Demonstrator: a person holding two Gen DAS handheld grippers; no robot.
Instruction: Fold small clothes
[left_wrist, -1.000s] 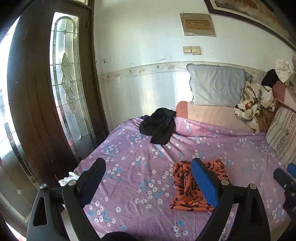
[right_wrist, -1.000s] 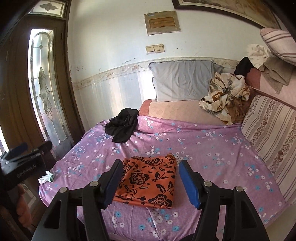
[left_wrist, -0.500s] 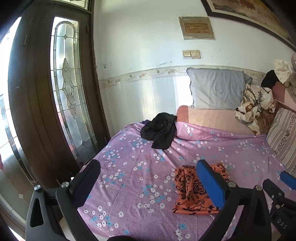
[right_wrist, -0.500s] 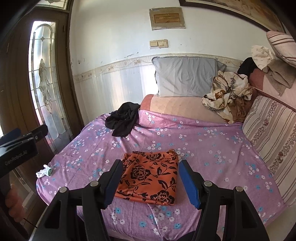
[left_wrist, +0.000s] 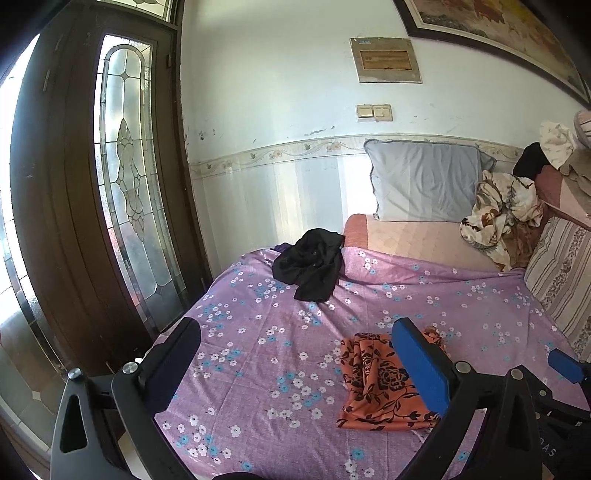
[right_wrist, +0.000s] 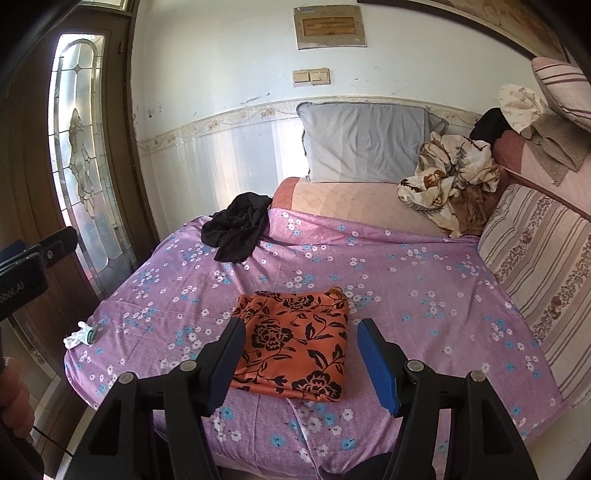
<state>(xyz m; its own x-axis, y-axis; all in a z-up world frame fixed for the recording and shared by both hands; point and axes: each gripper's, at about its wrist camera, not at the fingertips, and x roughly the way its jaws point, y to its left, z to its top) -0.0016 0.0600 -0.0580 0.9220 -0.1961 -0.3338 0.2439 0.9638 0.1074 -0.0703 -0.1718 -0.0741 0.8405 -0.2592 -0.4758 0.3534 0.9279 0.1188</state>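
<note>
Both grippers hovered above the bed (right_wrist: 424, 295), jaws wide, empty. The right gripper (right_wrist: 301, 360) faced the folded orange cloth (right_wrist: 295, 345) near the front edge; the left gripper (left_wrist: 295, 373) hung left.

Left view: right pad of left tool (left_wrist: 295, 369) covers right part of orange floral cloth (left_wrist: 373, 384). Right tool (left_wrist: 565, 365) cut off by frame edge. Right view: left tool (right_wrist: 33, 258) partly out of frame; label text truncated, illegible. Framed picture (left_wrist: 498, 29) cropped at top.
</note>
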